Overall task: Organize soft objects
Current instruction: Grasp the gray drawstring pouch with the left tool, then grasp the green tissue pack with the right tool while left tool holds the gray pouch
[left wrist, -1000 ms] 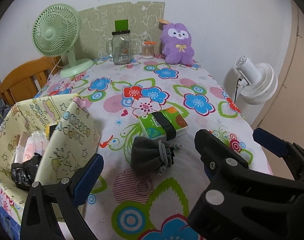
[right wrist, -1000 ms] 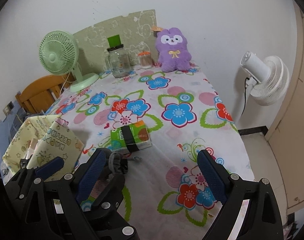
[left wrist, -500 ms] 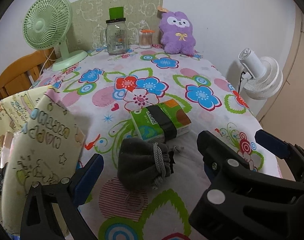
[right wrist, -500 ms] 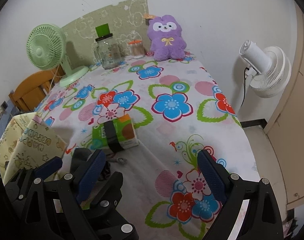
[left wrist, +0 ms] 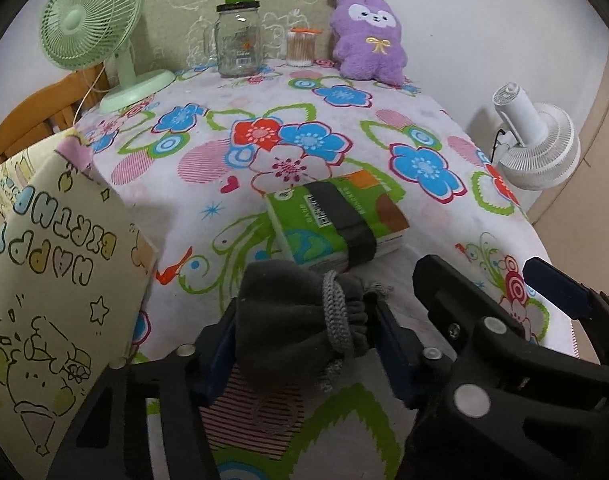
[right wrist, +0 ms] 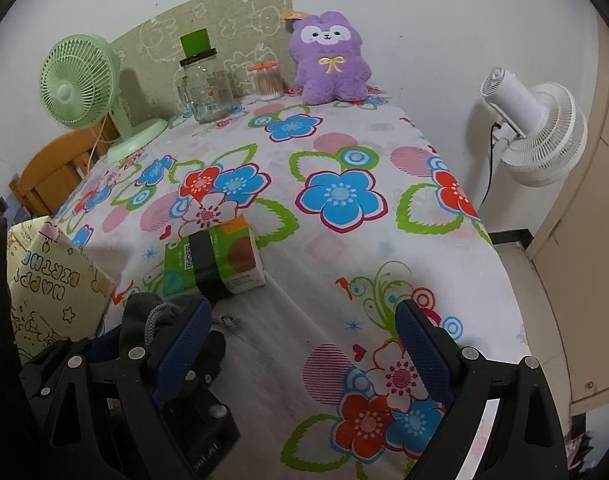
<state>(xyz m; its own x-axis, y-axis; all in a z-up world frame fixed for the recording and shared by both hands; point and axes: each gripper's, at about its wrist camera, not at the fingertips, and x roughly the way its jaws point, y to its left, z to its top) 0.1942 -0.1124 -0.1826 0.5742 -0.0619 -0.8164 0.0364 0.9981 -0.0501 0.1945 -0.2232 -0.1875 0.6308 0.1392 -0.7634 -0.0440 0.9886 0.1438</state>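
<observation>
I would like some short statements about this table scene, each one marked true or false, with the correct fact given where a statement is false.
1. The left gripper has its pads on the two sides of the grey drawstring pouch. True; its jaws have just been closing.
2. The right gripper holds the tissue pack. False: its jaws stand open with nothing between them.
3. The purple plush toy sits at the far end of the table, near the wall. True.
4. The glass jar lies on its side. False: it stands upright.
5. The green fan stands on the floor. False: it stands on the table.
</observation>
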